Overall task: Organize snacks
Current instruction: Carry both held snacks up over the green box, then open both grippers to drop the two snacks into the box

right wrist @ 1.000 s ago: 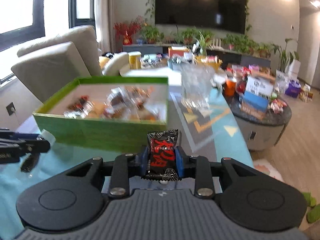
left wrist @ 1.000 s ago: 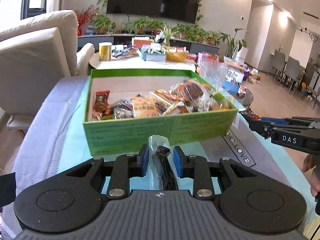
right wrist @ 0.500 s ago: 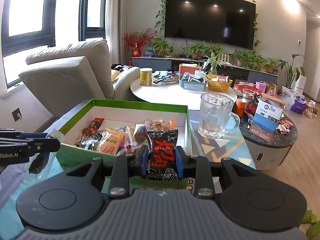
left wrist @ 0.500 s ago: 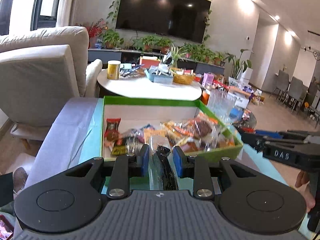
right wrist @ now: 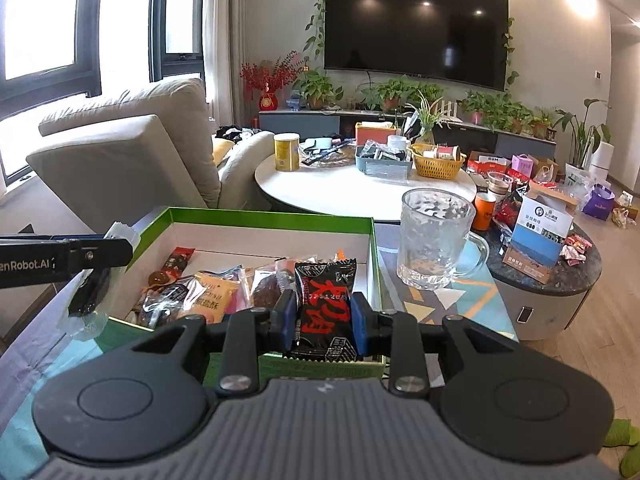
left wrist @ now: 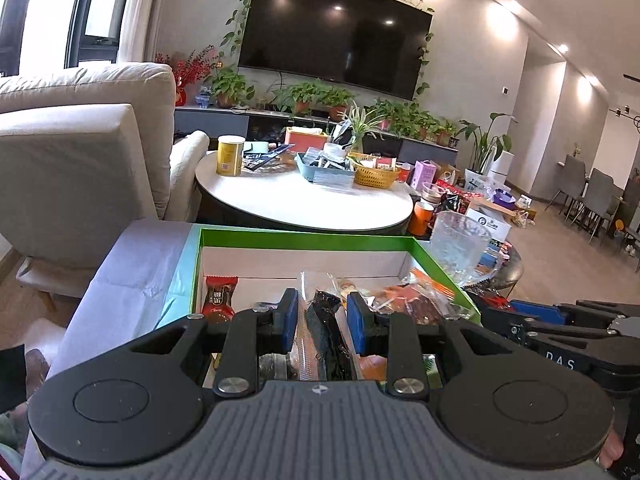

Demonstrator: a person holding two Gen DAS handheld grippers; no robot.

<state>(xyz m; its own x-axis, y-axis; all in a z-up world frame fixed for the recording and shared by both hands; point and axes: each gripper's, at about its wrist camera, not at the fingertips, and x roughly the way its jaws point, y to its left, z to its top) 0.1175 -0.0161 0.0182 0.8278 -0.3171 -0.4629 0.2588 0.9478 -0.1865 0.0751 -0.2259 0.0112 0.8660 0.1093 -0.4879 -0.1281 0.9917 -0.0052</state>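
Observation:
A green box (left wrist: 304,238) with a white inside holds several snack packets (left wrist: 404,300). My left gripper (left wrist: 322,322) is shut on a clear packet with a dark snack (left wrist: 326,330) and holds it above the box's near edge. My right gripper (right wrist: 324,318) is shut on a black packet with red lettering (right wrist: 324,306) over the near right corner of the box (right wrist: 264,216). In the right wrist view the left gripper (right wrist: 96,256) holds its clear packet (right wrist: 90,294) over the box's left edge. The right gripper (left wrist: 560,328) shows at the right of the left wrist view.
A glass mug (right wrist: 434,236) stands right of the box on a patterned cloth. A round white table (left wrist: 304,200) with a yellow can (left wrist: 230,156) and baskets lies behind. A beige sofa (left wrist: 72,160) is at the left, a cluttered dark side table (right wrist: 548,256) at the right.
Both grippers have risen and moved forward with their packets, from in front of the box to over its near edge. The box's inside now shows from above.

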